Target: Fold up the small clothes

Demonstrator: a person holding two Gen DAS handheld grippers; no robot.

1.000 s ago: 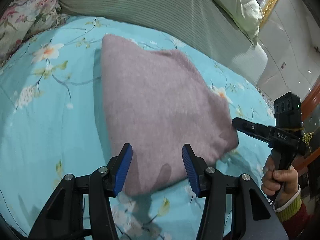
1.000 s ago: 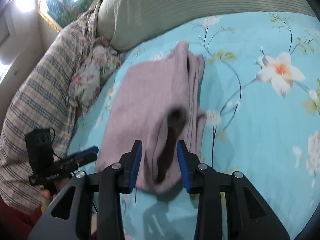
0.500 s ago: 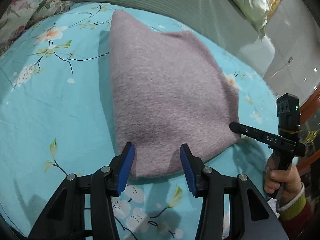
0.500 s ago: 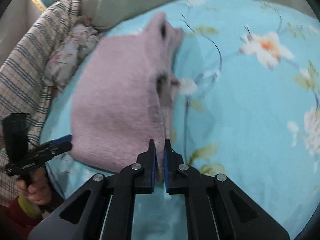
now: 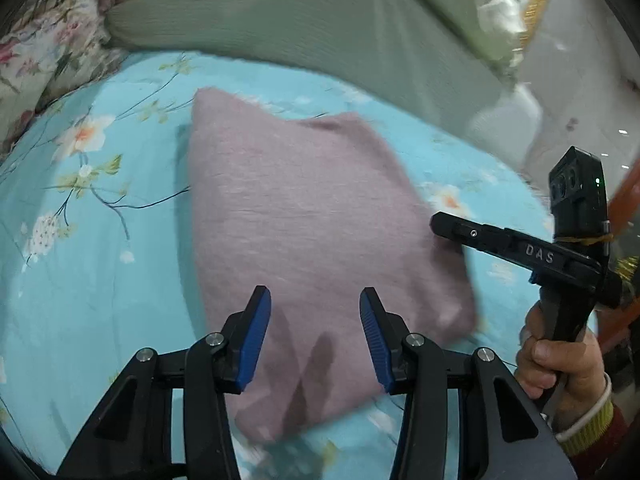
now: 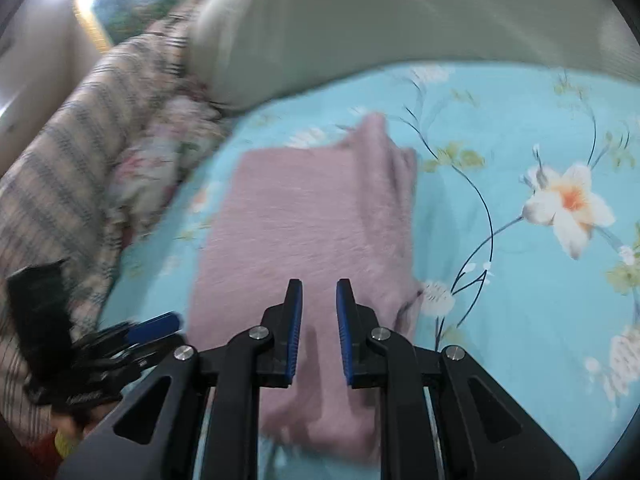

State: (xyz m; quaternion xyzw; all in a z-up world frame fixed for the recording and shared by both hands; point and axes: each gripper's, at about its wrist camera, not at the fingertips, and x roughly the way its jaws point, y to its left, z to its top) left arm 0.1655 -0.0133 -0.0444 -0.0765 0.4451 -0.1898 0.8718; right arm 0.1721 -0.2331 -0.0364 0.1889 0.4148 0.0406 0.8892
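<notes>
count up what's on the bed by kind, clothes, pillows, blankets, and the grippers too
Pink folded garment: 1
Grey-green pillow: 1
Floral cushion: 1
Striped blanket: 1
Grippers: 2, left gripper and right gripper, both above the garment, fingers apart
Total: 6, all on or over the blue floral sheet

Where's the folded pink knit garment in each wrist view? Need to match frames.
Left wrist: folded pink knit garment fills the centre, running from mid-frame down between the left gripper jaws, which are apart.
Right wrist: it sits centre-left, its near end under the right gripper.
Shared landmark: turquoise floral bedsheet under it, olive ribbed pillow behind.
</notes>
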